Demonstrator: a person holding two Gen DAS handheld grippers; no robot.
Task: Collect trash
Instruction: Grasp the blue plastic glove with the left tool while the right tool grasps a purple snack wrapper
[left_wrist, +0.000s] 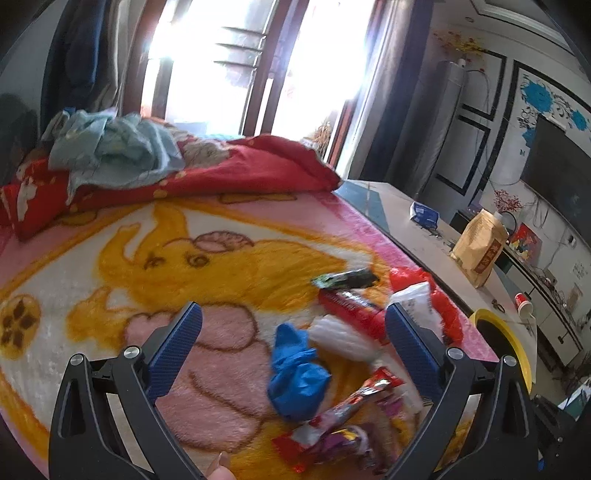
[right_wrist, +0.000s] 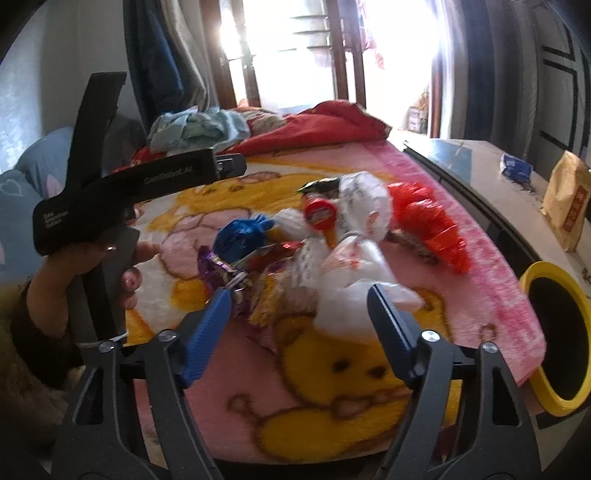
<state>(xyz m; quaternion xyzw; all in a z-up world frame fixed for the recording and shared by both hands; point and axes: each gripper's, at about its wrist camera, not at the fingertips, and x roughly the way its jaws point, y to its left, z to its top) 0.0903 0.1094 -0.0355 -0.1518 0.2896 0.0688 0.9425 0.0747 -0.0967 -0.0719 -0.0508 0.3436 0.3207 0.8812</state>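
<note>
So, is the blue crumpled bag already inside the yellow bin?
No, the blue crumpled bag lies on the blanket among the wrappers, while the yellow bin stands beside the bed.

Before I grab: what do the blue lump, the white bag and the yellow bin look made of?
Blue lump: thin plastic film, likely a knotted bag; soft crumples, slight sheen.
White bag: translucent thin plastic, glossy, wrinkled, tied at the neck.
Yellow bin: rigid moulded plastic by the look; smooth, even rim, dark inside.
</note>
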